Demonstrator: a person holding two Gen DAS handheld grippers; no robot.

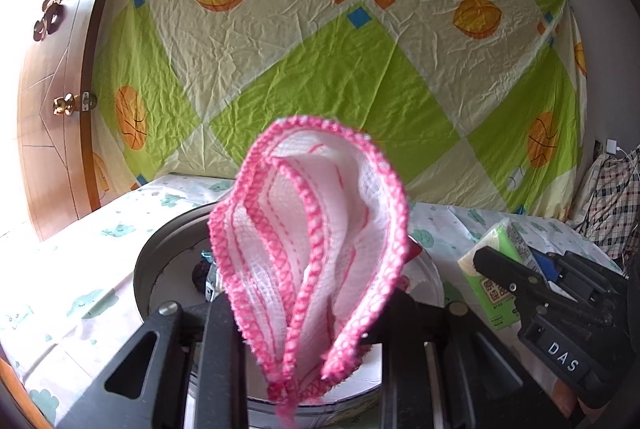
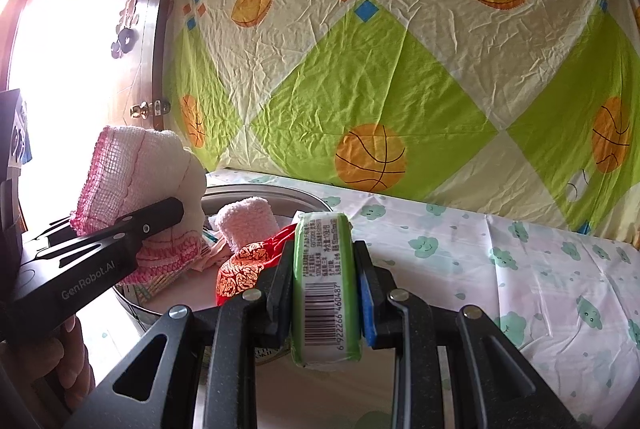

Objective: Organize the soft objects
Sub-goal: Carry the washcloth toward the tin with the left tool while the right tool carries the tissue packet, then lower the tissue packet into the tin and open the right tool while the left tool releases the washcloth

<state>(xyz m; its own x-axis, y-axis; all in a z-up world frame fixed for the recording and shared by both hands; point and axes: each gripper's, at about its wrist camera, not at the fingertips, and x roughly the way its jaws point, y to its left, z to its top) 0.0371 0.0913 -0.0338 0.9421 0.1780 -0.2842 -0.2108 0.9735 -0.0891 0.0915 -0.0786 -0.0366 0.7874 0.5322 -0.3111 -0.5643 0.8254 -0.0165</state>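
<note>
My left gripper (image 1: 308, 325) is shut on a folded white cloth with pink crochet edging (image 1: 316, 249) and holds it upright above a round metal basin (image 1: 148, 253). The same cloth (image 2: 132, 181) and left gripper (image 2: 160, 217) show at the left of the right wrist view. My right gripper (image 2: 324, 281) is shut on a green tissue pack (image 2: 324, 289) with a barcode, beside the basin (image 2: 280, 193). That pack (image 1: 492, 269) and right gripper show at the right of the left wrist view. The basin holds a pink fluffy towel (image 2: 248, 221) and a red patterned cloth (image 2: 244, 269).
The table (image 2: 520, 269) wears a white cloth with green cloud prints. A green and cream sheet (image 1: 320, 61) hangs behind it. A wooden door (image 1: 52, 89) stands at the left. Checked fabric (image 1: 612, 205) lies at the far right.
</note>
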